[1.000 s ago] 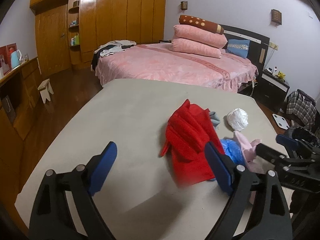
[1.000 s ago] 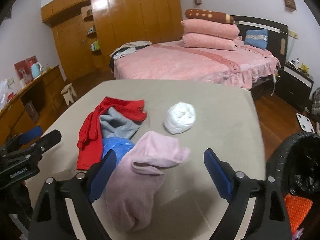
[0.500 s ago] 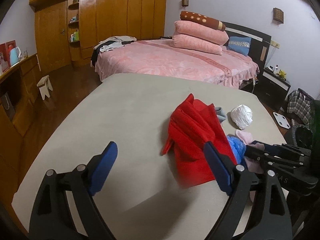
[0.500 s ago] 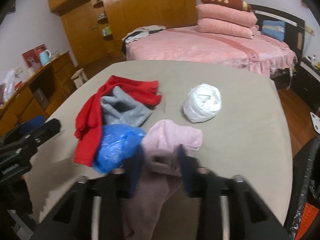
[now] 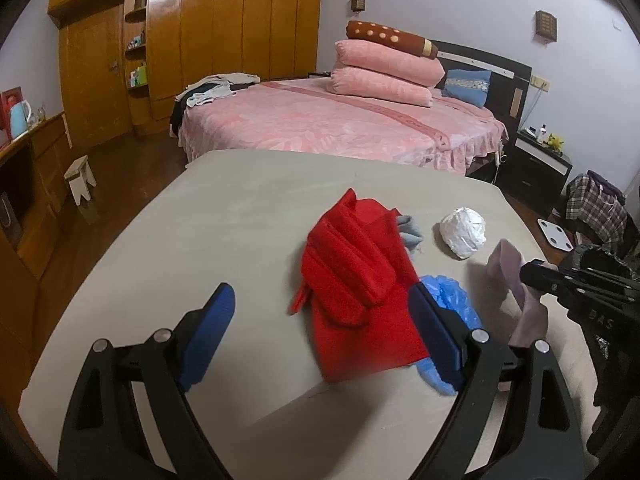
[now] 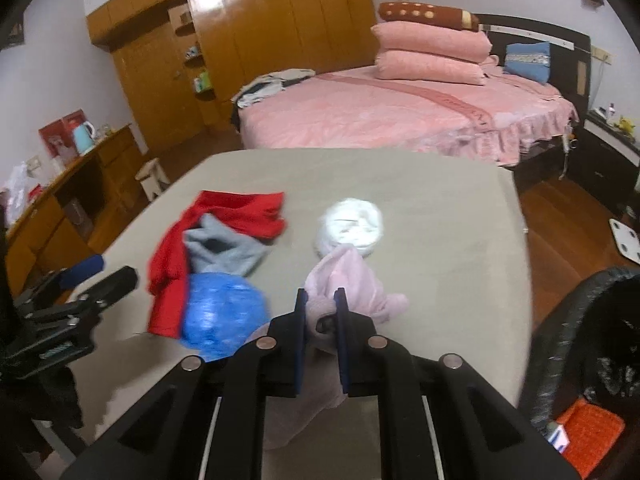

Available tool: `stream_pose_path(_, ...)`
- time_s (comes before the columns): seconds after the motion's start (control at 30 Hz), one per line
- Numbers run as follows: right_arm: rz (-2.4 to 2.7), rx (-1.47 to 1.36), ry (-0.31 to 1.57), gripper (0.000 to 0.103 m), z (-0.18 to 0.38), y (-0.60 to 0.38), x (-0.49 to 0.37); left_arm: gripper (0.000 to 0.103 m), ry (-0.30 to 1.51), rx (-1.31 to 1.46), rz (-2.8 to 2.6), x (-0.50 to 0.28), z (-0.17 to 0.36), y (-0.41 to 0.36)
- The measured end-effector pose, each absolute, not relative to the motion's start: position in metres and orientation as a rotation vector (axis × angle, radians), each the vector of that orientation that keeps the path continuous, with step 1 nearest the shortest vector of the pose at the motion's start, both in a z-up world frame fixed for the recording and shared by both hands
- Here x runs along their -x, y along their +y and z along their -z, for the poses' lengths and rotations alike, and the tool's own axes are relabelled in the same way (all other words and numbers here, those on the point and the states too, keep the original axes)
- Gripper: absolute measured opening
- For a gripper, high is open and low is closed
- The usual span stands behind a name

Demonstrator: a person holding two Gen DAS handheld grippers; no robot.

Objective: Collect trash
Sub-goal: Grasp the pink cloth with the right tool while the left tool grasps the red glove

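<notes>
Right wrist view: pink cloth pinched in right gripper, jaws closing on it, lifted just before white wad | blue bag left of cloth on table | left gripper wide, empty, over red cloth

A crumpled white wad lay near the table's right edge. A crumpled blue bag sat by the near edge, touching a red cloth. A pink sock hung pinched, raised off the surface.
</notes>
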State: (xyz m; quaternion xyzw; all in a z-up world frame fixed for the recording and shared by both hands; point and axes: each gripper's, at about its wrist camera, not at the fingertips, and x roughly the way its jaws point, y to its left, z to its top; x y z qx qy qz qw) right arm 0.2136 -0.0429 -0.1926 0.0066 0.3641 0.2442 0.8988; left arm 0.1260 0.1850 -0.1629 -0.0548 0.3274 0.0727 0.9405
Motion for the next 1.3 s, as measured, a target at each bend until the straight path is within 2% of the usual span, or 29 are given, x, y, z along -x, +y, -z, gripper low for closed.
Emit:
stream_pose_path(0.1,-0.495,-0.003,0.81,0.018,0.203,-0.044,-0.223,0.086,0.671,0.111,-0.147,-0.126,0.164,0.183)
stream_pose_path(0.23,-0.451,0.006,0.813,0.039,0.213,-0.046,-0.225,0.086,0.675,0.113,-0.151,-0.126,0.165,0.184)
stream_pose_path(0.3,-0.436,0.007,0.818,0.046,0.217,-0.046,-0.226,0.086,0.675,0.112,-0.152,-0.126,0.166,0.184)
stream_pose_path(0.43,-0.401,0.032,0.827,0.05,0.22,-0.045,-0.23,0.085,0.675,0.115,-0.152,-0.126,0.167,0.185)
stream_pose_path(0.53,-0.39,0.011,0.824,0.079,0.215,-0.049,-0.226,0.085,0.674,0.111,-0.153,-0.125,0.167,0.185)
stream_pose_path(0.6,-0.377,0.007,0.798,0.085,0.209,-0.054,-0.223,0.085,0.674,0.114,-0.153,-0.125,0.168,0.186)
stream_pose_path(0.67,-0.382,0.016,0.807,0.086,0.21,-0.055,-0.226,0.085,0.674,0.118,-0.154,-0.125,0.168,0.187)
stream_pose_path(0.8,-0.379,0.032,0.835,0.086,0.219,-0.05,-0.235,0.085,0.675,0.12,-0.16,-0.127,0.169,0.188)
stream_pose_path(0.9,-0.389,0.04,0.872,0.072,0.229,-0.044,-0.239,0.084,0.675,0.124,-0.159,-0.128,0.169,0.188)
stream_pose_path(0.97,-0.392,0.06,0.868,0.058,0.23,-0.04,-0.236,0.083,0.677,0.119,-0.151,-0.129,0.168,0.187)
stream_pose_path(1.03,-0.396,0.065,0.867,0.037,0.23,-0.041,-0.233,0.082,0.678,0.121,-0.145,-0.129,0.169,0.185)
stream_pose_path(1.1,-0.392,0.053,0.866,0.026,0.231,-0.044,-0.231,0.082,0.679,0.125,-0.141,-0.129,0.167,0.182)
stream_pose_path(1.17,-0.394,0.016,0.871,0.018,0.23,-0.05,-0.231,0.082,0.678,0.126,-0.137,-0.13,0.167,0.18)
stream_pose_path(1.3,-0.391,-0.012,0.857,0.017,0.223,-0.058,-0.234,0.078,0.676,0.124,-0.134,-0.137,0.165,0.18)
